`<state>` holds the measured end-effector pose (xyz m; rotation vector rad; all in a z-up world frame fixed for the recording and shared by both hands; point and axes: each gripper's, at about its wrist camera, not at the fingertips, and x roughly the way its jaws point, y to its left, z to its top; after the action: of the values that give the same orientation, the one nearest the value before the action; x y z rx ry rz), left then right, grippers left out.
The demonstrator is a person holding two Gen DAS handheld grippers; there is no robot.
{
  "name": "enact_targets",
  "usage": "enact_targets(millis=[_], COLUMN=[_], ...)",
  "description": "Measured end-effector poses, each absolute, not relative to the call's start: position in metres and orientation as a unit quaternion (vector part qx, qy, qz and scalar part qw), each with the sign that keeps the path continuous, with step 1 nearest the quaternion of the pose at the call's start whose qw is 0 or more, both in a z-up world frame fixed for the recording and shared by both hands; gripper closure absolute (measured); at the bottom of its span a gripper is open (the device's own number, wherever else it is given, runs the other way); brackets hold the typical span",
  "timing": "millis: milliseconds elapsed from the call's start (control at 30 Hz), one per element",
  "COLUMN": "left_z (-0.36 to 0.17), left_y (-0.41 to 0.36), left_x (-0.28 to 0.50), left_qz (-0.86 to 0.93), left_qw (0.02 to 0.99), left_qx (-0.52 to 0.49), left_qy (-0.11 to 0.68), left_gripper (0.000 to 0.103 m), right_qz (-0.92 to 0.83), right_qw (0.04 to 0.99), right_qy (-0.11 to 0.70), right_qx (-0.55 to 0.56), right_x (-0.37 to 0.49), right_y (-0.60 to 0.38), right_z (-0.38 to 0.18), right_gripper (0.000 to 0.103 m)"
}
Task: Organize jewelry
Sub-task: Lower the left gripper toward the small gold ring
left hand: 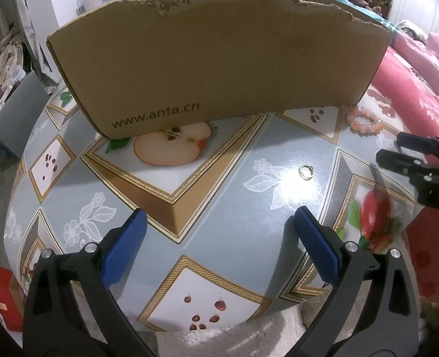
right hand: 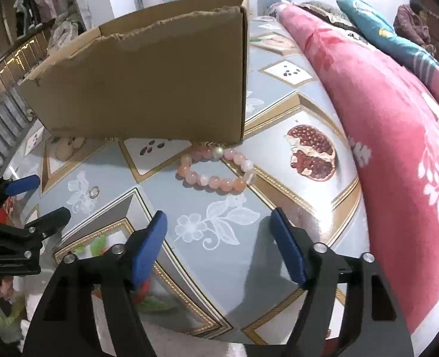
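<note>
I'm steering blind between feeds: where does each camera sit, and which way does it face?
Left wrist: on the left gripper, angled down over the tablecloth toward the cardboard box; its open blue fingers frame the bottom, the right gripper enters at right.
Right wrist: on the right gripper, open, angled down at the bead bracelet; left gripper at left.
Shared: box, bracelet, small ring.

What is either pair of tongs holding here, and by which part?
Nothing is held. The left tongs and right tongs both stand open and empty above the table; the bead bracelet and ring lie untouched.
</note>
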<state>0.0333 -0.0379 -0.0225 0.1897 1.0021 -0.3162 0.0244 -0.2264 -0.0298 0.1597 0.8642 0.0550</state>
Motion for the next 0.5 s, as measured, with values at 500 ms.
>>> enact_targets(millis=[500], left_z=[-0.023], left_y=[-0.038], left_x=[0.037], left_qz=[-0.15], left_qw=[0.86], left_qx=[0.09], left_qy=[0.479], left_gripper=[0.007], right_qz=[0.02], right_qw=[0.901], right_qy=[0.431], right_qx=[0.048], right_x=[0.027], right_y=[-0.211], right_z=[-0.034], right_gripper=[0.006])
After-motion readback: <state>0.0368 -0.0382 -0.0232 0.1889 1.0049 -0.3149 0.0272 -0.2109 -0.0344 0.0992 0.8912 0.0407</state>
